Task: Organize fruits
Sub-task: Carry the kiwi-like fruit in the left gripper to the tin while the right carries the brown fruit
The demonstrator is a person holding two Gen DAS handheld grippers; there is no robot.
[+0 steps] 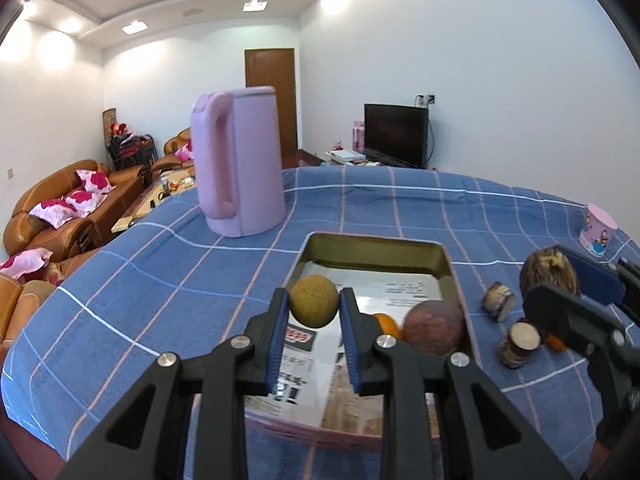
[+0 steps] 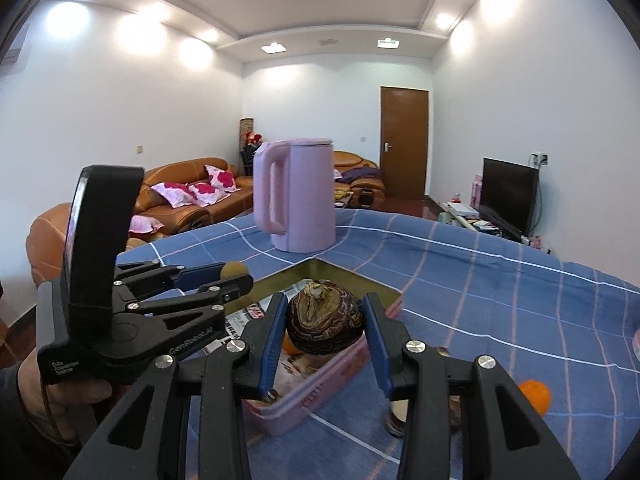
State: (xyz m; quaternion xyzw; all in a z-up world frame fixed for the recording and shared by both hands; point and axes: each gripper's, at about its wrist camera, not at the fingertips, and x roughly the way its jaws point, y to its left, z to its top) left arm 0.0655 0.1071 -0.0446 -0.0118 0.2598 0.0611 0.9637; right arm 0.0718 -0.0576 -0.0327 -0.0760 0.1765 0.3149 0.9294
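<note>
My left gripper is shut on a yellow-green round fruit and holds it over the pink tin tray. Inside the tray lie an orange and a reddish apple on printed paper. My right gripper is shut on a dark brown taro-like root, held above the tray's edge; it also shows in the left wrist view. An orange lies on the cloth at the right. The left gripper shows at the left of the right wrist view.
A pink kettle stands on the blue checked tablecloth behind the tray. Two cut brown root pieces lie right of the tray. A pink paper cup stands at the far right. Sofas, door and TV lie beyond.
</note>
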